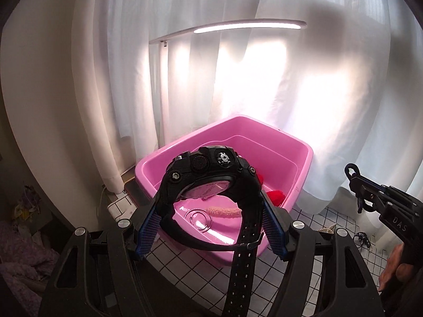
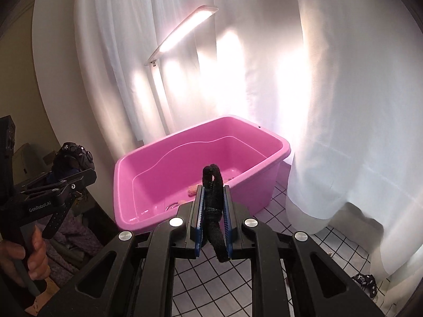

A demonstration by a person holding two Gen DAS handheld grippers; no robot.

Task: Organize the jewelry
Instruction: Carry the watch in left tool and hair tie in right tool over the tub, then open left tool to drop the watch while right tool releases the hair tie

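My left gripper is shut on a chunky black watch, its blue pads pressing the case from both sides while the strap hangs down toward the camera. It is held above the near rim of a pink plastic tub. My right gripper is shut on a black fabric hair tie, whose loop sticks up above the fingertips in front of the pink tub. In the tub lie a pink fuzzy band, a clear ring and something red.
The tub stands on a white cloth with a black grid, close to white curtains. A lit desk lamp reaches over it. A small black item and a pearly piece lie on the cloth. A hand holds the left gripper's handle.
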